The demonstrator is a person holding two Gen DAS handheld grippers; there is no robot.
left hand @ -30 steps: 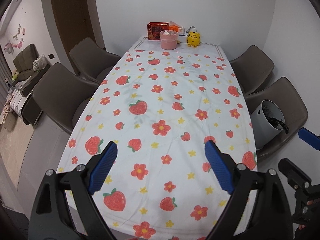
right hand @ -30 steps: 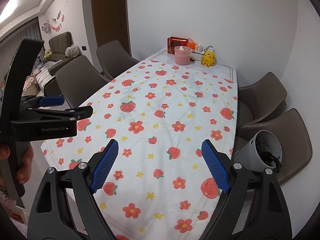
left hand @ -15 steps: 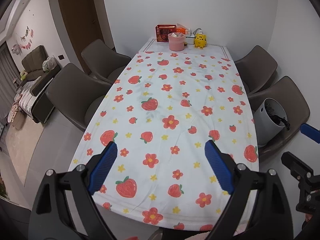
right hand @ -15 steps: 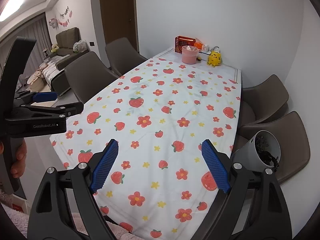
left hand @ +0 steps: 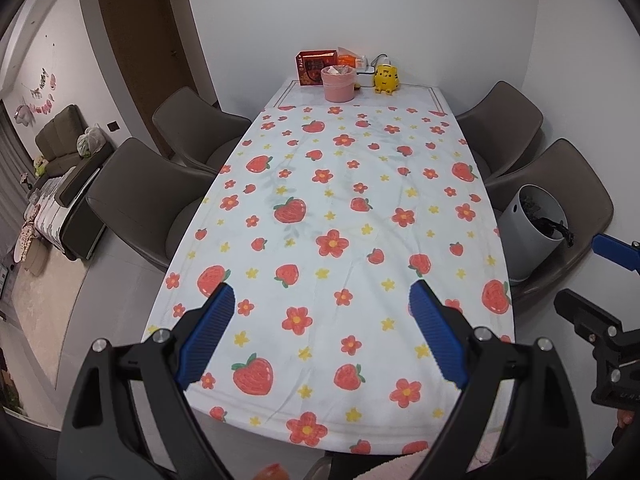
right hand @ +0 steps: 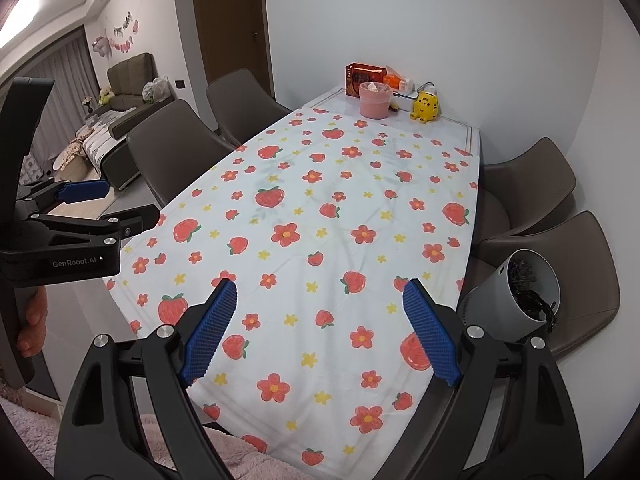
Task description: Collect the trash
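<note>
Both claws draw back from the desk — more of its near edge shows than a second ago.

The left claw and right claw hang spread and empty. The wrinkled strawberry-print cloth carries no loose litter, so collecting seems finished. The trash sits in a smooth white bin, tilted on a chair at 3 o'clock; a pink tub stands at 12.

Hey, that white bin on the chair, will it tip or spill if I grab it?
The white bin already leans on the chair, so it probably tips easily. Dark stuff hangs over its rim, so some may spill. It looks like light plastic.
</note>
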